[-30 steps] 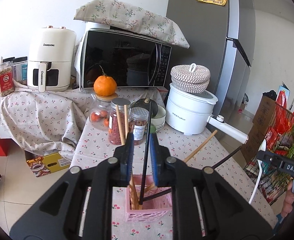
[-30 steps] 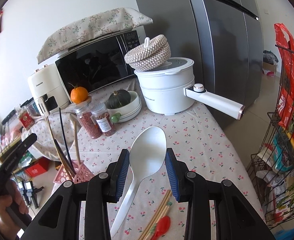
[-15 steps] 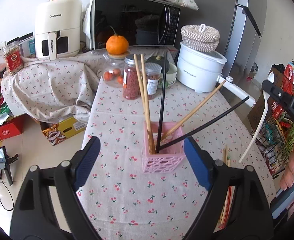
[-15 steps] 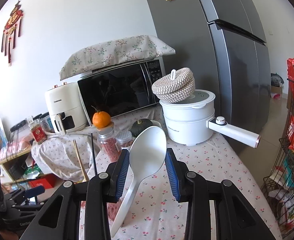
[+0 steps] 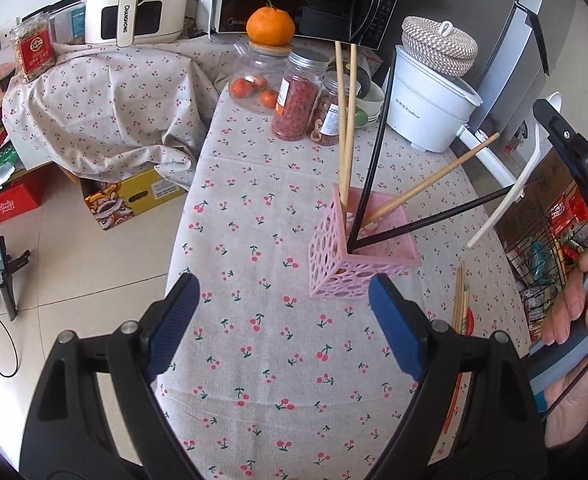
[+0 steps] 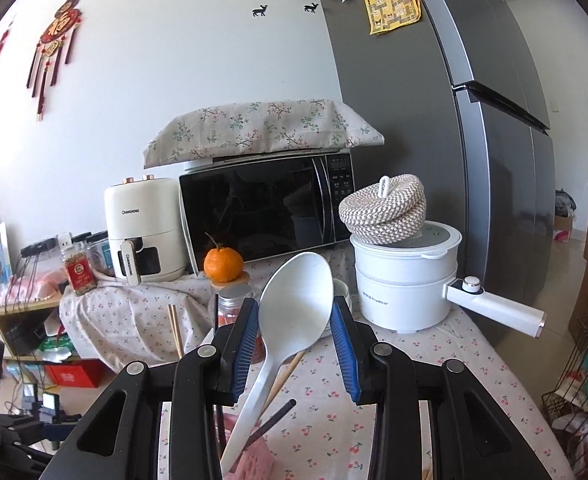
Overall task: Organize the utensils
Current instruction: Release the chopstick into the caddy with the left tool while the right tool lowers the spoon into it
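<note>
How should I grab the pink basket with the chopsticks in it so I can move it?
Grab the pink basket low down, by two opposite outside walls, coming from the near side. Its walls are flat and straight, so pads sit well there. Stay below the rim: the chopsticks lean out over the top, mostly toward the far and right sides.

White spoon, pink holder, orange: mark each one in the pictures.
white spoon (image 6: 294, 300): right wrist view, middle of its bowl.
pink holder (image 5: 345, 268): left wrist view, perforated front wall.
orange (image 5: 270, 26): left wrist view, middle of the fruit.

Two wrist fisheyes over shared tablecloth (image 5: 254, 360).
</note>
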### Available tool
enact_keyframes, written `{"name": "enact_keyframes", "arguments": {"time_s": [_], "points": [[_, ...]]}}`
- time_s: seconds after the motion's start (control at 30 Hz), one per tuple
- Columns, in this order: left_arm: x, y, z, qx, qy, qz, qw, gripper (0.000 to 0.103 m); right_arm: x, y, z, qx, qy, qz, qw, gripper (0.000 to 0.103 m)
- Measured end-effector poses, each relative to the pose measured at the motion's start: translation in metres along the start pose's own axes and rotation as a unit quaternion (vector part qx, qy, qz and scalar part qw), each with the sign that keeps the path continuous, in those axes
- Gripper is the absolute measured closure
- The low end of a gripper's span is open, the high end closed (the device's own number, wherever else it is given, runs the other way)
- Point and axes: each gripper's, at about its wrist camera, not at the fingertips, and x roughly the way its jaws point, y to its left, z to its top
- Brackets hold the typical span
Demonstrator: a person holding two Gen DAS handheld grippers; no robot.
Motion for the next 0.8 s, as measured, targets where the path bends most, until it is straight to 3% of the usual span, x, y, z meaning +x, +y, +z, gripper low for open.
{"name": "enact_keyframes", "arguments": {"time_s": [0.47,0.53,0.67,0.8], "points": [[0.008,0.017,0.005,-0.015,0.008,0.009,0.9998,0.016,0.029,0.048,-0.019,-0.079,-0.002,0.005,0.997,0.064],[0.009,0.017,0.006,-0.015,0.009,0.011,0.9998,0.016,0.029,0.049,-0.020,-0.081,0.000,0.010,0.997,0.049],[0.011,0.015,0.005,-0.014,0.013,0.008,0.9998,0.016,0.023,0.046,-0.014,-0.070,0.003,0.029,0.997,0.044],[0.010,0.012,0.004,-0.009,0.014,0.003,0.9999,0.016,0.013,0.037,-0.004,-0.046,0.013,0.048,0.998,0.032]]}}
